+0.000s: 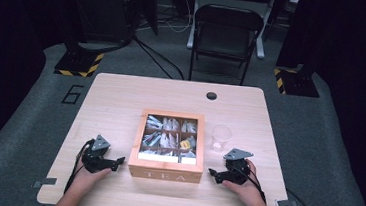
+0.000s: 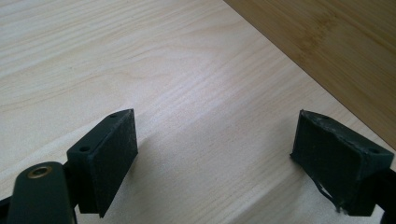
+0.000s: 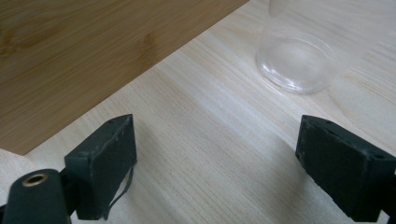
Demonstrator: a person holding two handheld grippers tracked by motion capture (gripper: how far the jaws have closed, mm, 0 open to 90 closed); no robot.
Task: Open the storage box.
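Wooden tea box (image 1: 165, 167), lettered "TEA" on its front wall, is set near the table's (image 1: 121, 97) front edge between the left gripper (image 1: 118, 161) and right gripper (image 1: 213, 173), both resting beside it with jaws spread wide and nothing between them; the box is judged rigid, moderately heavy and smooth-sided, best taken by its two side walls at once. The sachets (image 1: 168, 127) in its compartments are judged light, soft and crushable, to be pinched by an upper edge. A clear plastic cup (image 3: 295, 61), probably light and easily tipped, is cut off at the top in the right gripper view; sachet labels and any lid are not made out.
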